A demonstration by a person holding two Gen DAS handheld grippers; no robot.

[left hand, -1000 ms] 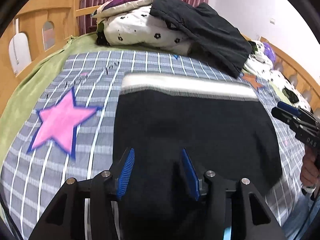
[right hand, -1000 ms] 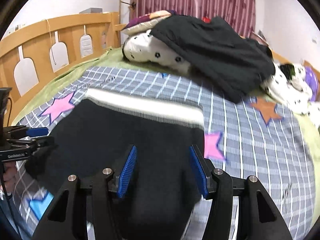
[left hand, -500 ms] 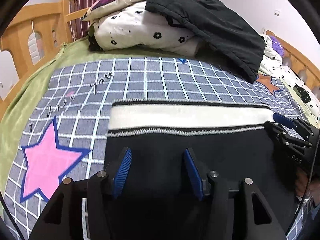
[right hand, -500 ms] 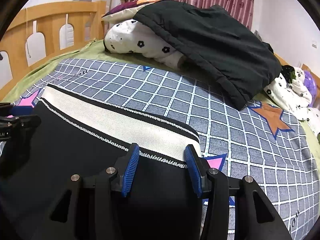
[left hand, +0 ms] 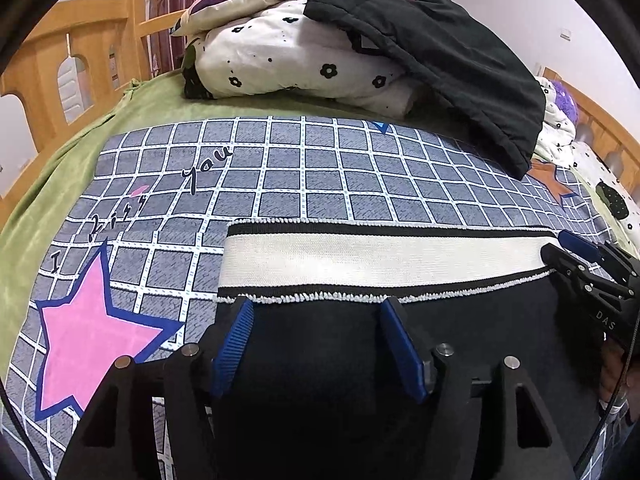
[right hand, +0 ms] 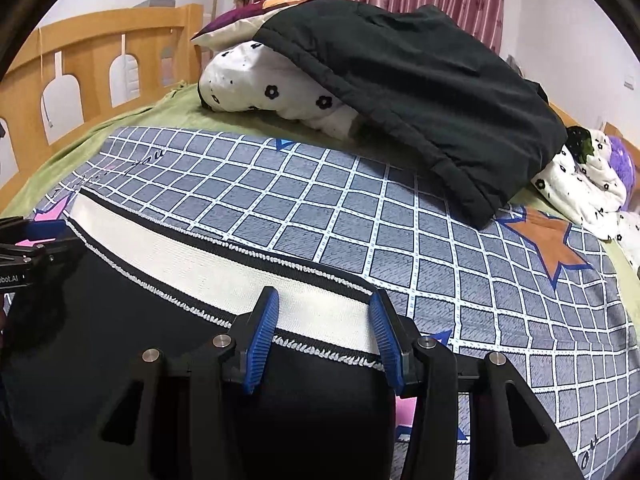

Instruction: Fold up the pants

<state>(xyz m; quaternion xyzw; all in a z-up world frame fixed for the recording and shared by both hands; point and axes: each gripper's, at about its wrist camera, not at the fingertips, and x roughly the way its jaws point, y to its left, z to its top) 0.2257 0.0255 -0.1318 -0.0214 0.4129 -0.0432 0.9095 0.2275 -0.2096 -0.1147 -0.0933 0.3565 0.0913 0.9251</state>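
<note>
Black pants [left hand: 320, 360] with a white waistband [left hand: 380, 256] lie flat on the grey checked bedsheet [left hand: 304, 184]. My left gripper [left hand: 316, 312] is open, low over the black cloth just below the waistband's left end. My right gripper [right hand: 324, 312] is open over the waistband [right hand: 180, 264] at its right end, its blue pads [right hand: 262, 332] on either side of the band. The right gripper also shows at the right edge of the left wrist view [left hand: 580, 256]. The left gripper shows at the left edge of the right wrist view [right hand: 28, 240].
A pile of white flowered bedding [left hand: 296, 60] with a black jacket [left hand: 440, 60] over it lies at the head of the bed. A wooden bed rail [right hand: 80, 80] runs along the left. A green blanket [left hand: 60, 184] borders the sheet. More bedding [right hand: 584, 184] lies at the right.
Both grippers have moved forward and down over the pants toward the waistband. The waistband now lies just at the fingertips. The jaws stay open.
</note>
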